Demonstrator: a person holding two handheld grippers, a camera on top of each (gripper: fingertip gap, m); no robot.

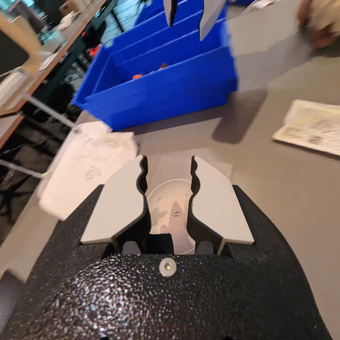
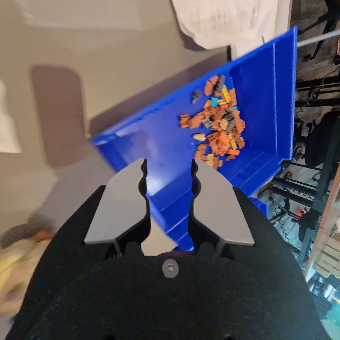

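A clear plastic cup [image 1: 170, 207] sits between the fingers of the left gripper [image 1: 169, 160], its round base towards the camera and its faint walls reaching past the fingertips. The jaws stand part open, closed about the cup's width. The cup looks sharp while the table blurs, so it seems to be carried, low over the near part of the grey table [image 1: 257, 184].

The main risk is probably the cup itself. Thin, smooth plastic may squash or slide out of the wavy pads, and it would then roll across the table.

Just left of the gripper lies a crumpled white bag [image 1: 88, 165], near enough that the left finger could snag it.

Farther off stands the blue bin [image 1: 156, 103], with a loose heap of small bricks [image 2: 222, 125] at its far right end. The right gripper [image 2: 169, 161] hangs over the bin, its jaws part open with nothing between them. A low pass could knock the bin's wall or scatter bricks.

A printed sheet [image 1: 309, 127] lies well to the right.
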